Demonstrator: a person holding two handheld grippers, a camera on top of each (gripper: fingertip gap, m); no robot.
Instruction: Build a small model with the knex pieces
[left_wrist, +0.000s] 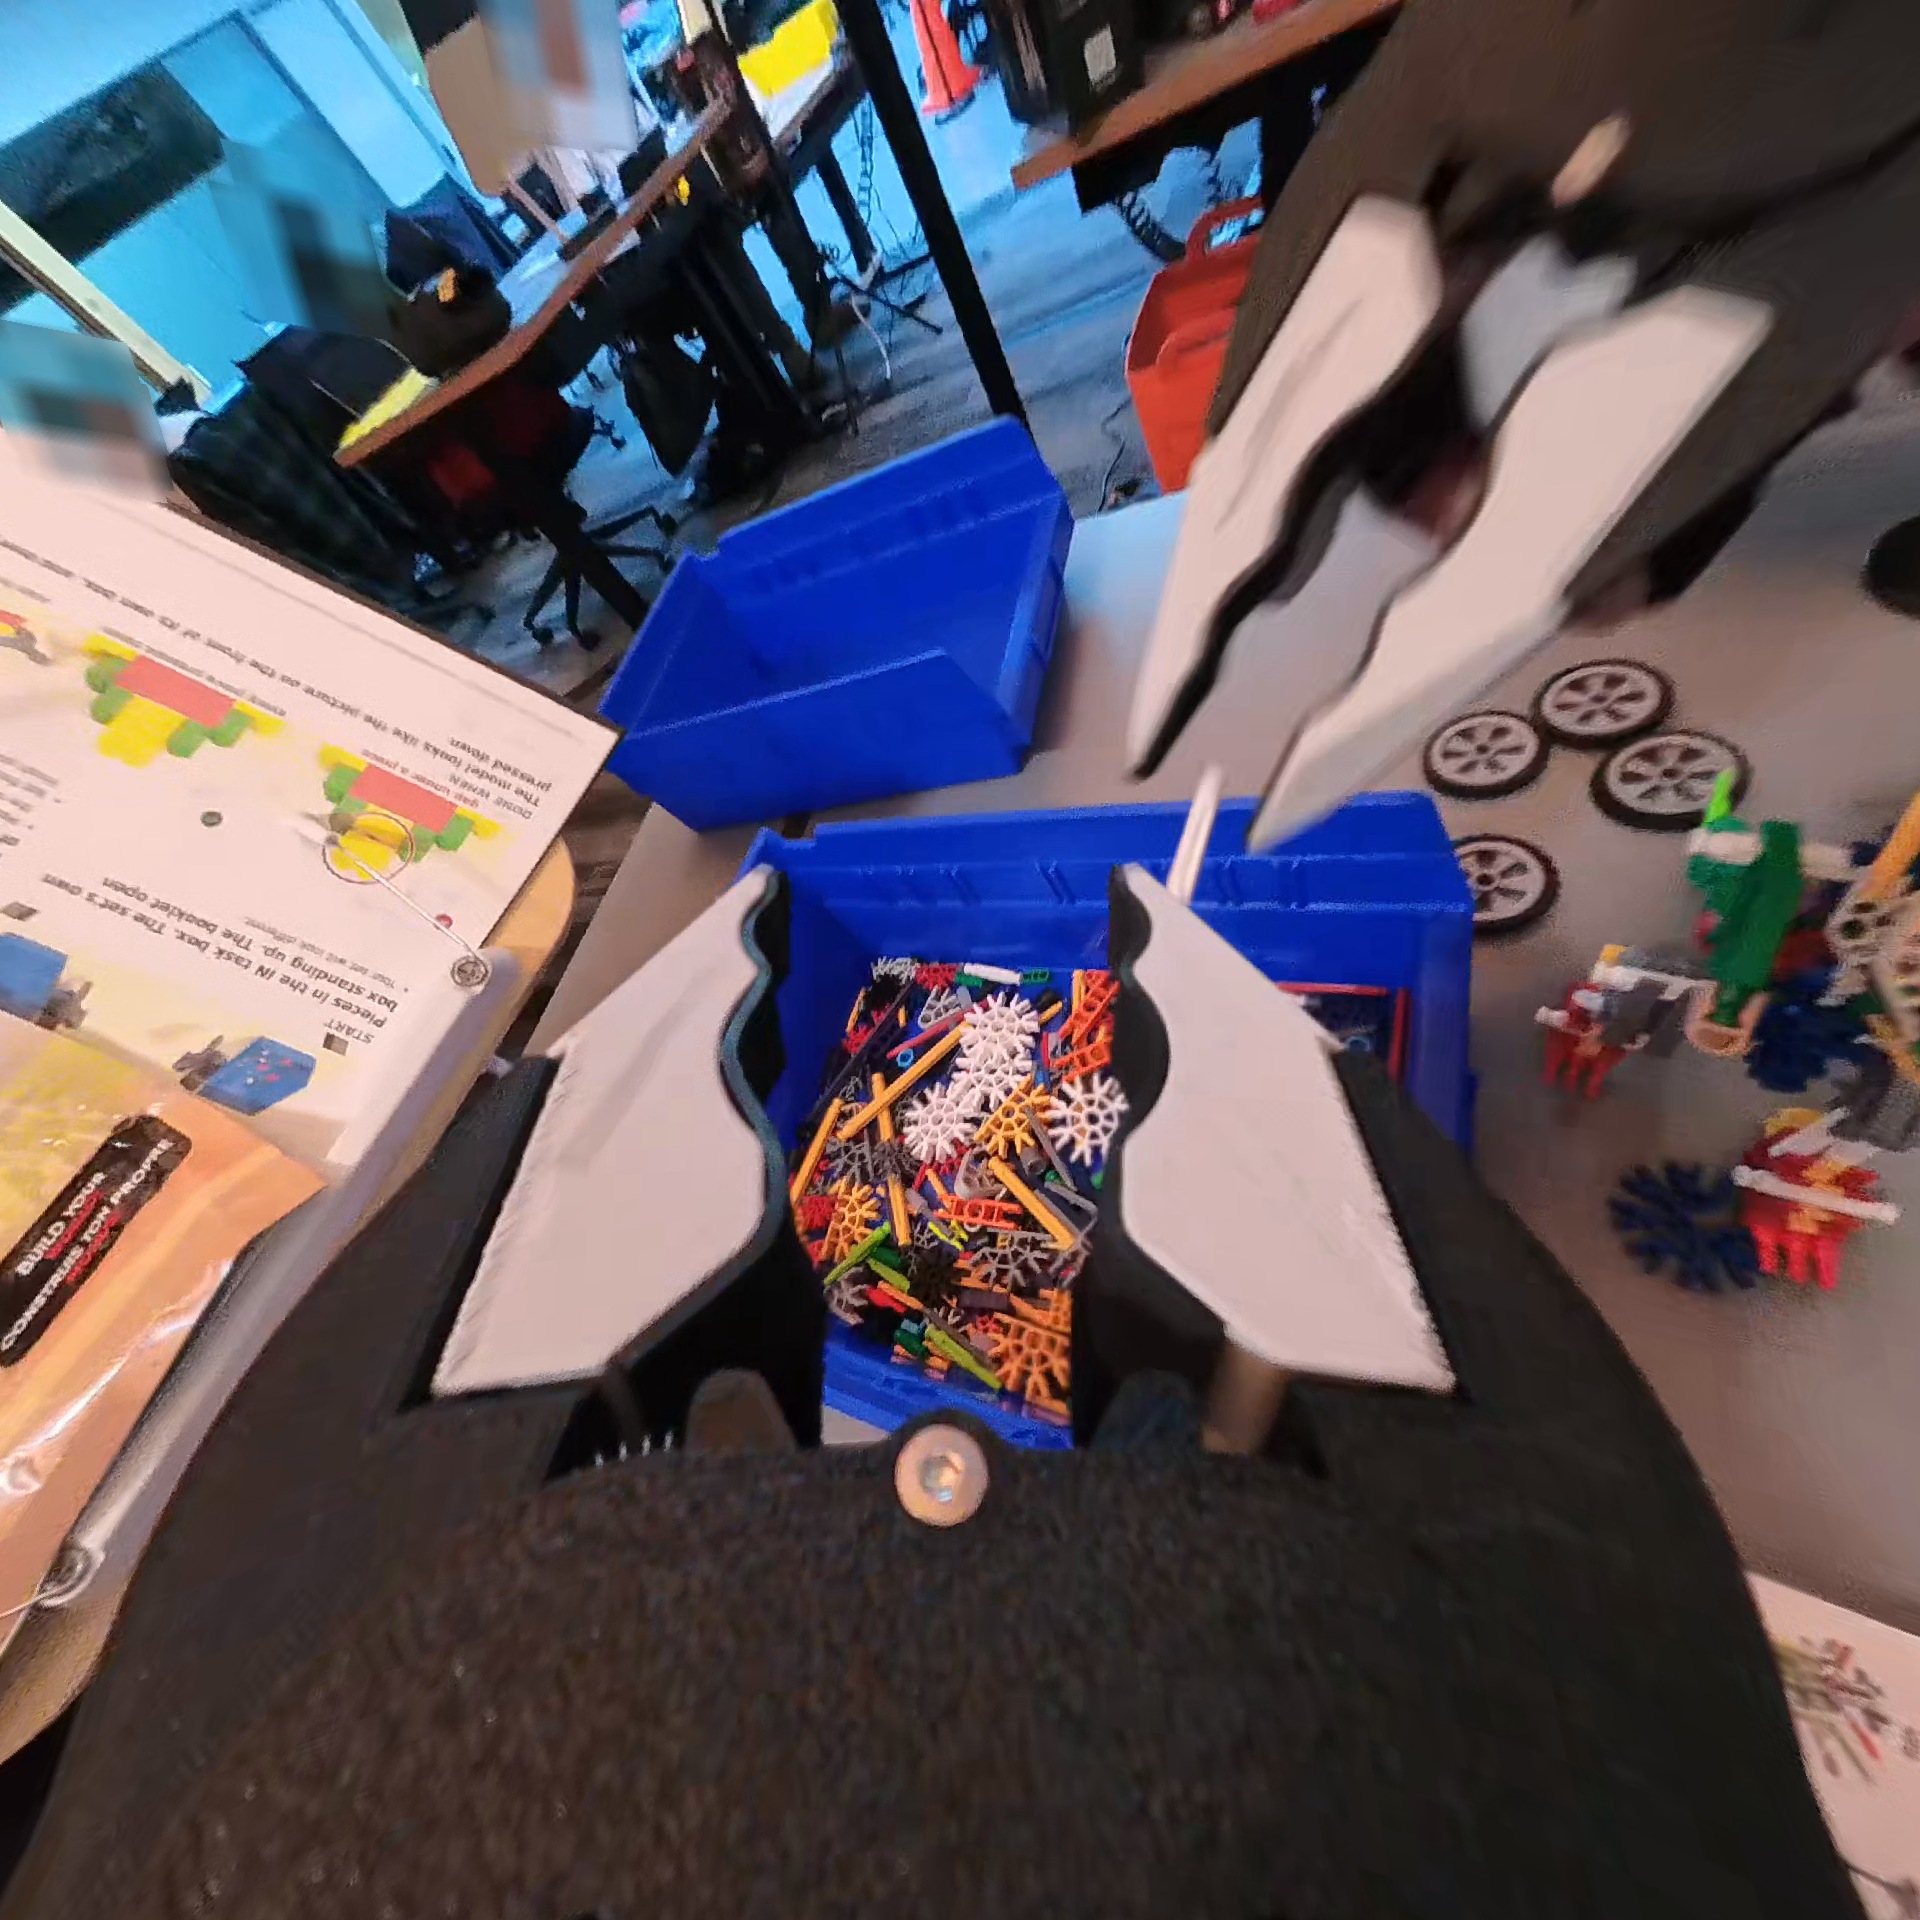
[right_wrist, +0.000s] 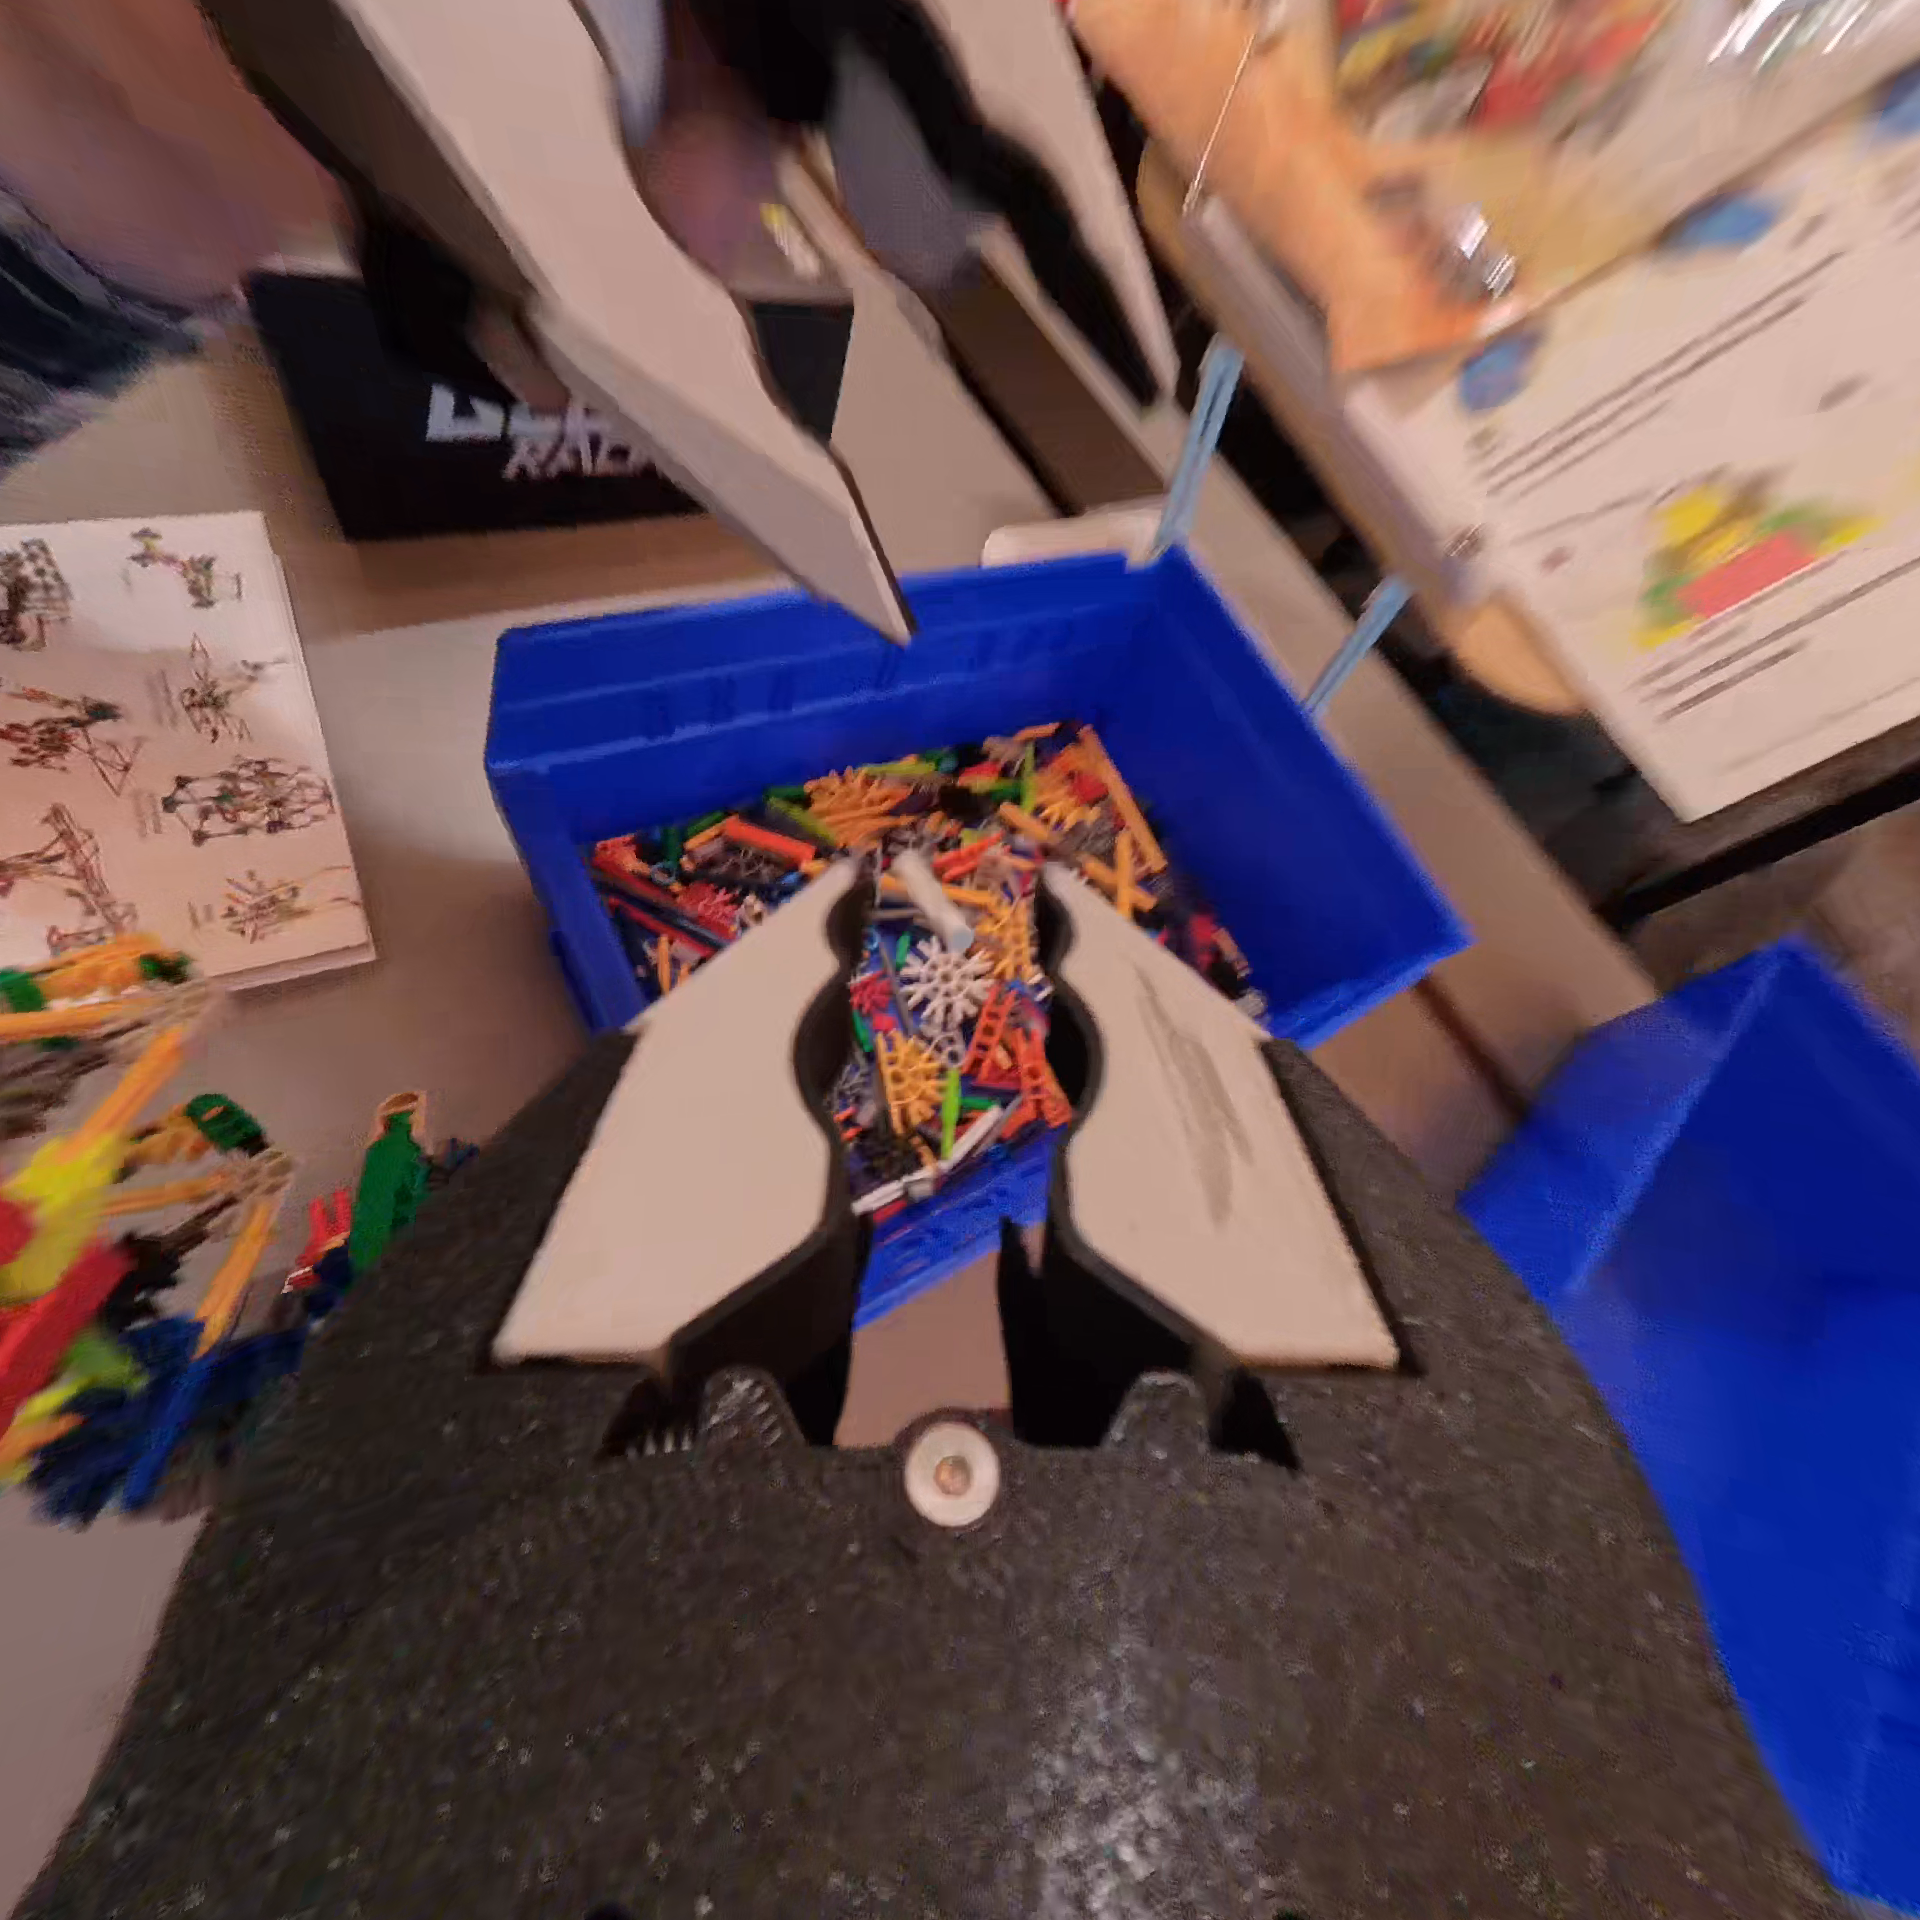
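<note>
The left gripper (left_wrist: 940, 894), fingers spread and empty, hovers over the blue bin (left_wrist: 1351, 883) of colourful construction pieces (left_wrist: 966, 1143) on the desk (left_wrist: 1662, 1434), while the right gripper (right_wrist: 951, 878), fingers parted, hangs above the same bin near a white rod (right_wrist: 932, 902), an empty blue bin (left_wrist: 862, 634) beyond.

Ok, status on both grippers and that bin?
Left gripper open above blue parts bin. Right gripper open over same bin, white rod between tips, ungripped. Grippers crowd each other.
</note>
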